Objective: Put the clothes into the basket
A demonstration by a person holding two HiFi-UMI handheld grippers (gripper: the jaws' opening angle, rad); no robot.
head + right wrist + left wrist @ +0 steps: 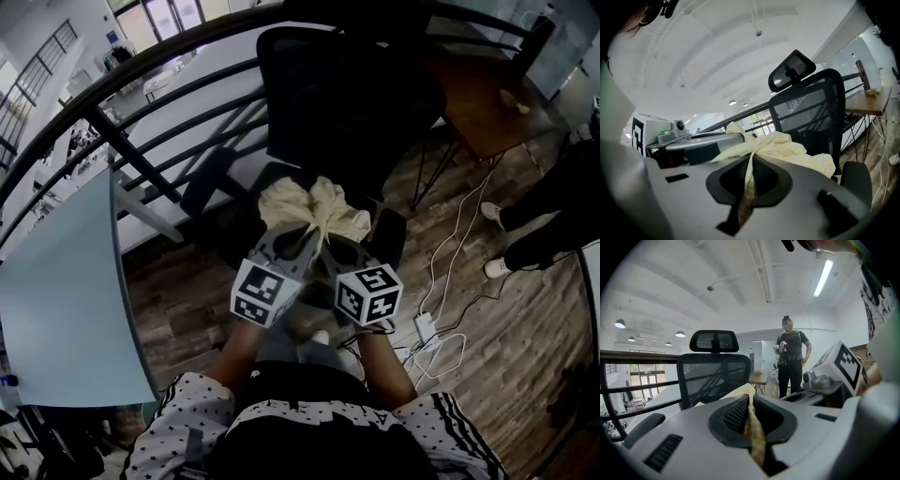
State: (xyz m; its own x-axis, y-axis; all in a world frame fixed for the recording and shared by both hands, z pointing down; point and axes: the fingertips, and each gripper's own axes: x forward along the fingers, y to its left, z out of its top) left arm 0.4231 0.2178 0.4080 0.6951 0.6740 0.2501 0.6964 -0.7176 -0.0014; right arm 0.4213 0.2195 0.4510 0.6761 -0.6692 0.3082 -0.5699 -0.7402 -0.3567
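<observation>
A pale yellow garment (pixel 314 211) hangs bunched in front of a black office chair (pixel 347 103). Both grippers hold it side by side. My left gripper (pixel 298 246) is shut on a fold of the cloth (pixel 752 427) that runs between its pads. My right gripper (pixel 330 246) is shut on another fold (pixel 749 183), and the rest of the garment (pixel 783 147) billows out beyond its jaws. No basket is in any view.
The chair's mesh back (pixel 712 376) and headrest (pixel 714 340) stand straight ahead. A black railing (pixel 141 103) runs behind. A person (pixel 790 357) stands by a wooden desk (pixel 487 103). White cables and a power strip (pixel 427 328) lie on the wooden floor at right.
</observation>
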